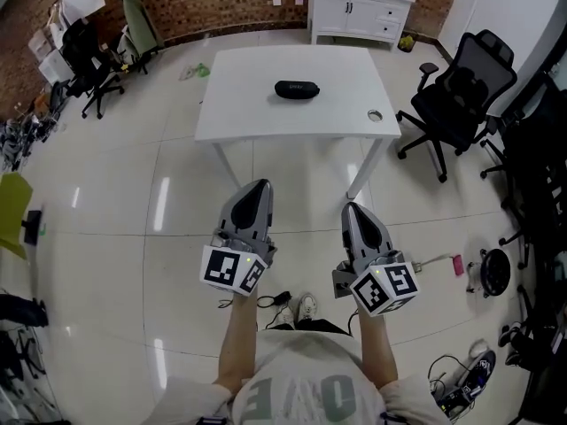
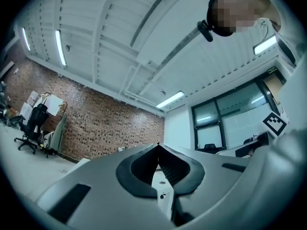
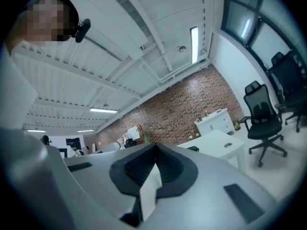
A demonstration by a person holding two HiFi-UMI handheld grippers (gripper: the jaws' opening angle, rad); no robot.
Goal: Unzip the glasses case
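I stand holding a tool in each hand, both pointing ahead over a pale tiled floor point(image 1: 133, 202). My left tool point(image 1: 259, 187) has its jaws pressed together with nothing between them. My right tool point(image 1: 351, 207) is the same, closed and empty. Well apart from both, a dark glasses case point(image 1: 296, 88) lies near the middle of a white table point(image 1: 239, 113), its long axis running left to right across my head view

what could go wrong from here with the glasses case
The left claw and right claw are shut and well short of the table; they likely need opening before contact. The glasses case lies loose on the smooth top, so tugging it with one claw may just drag it.
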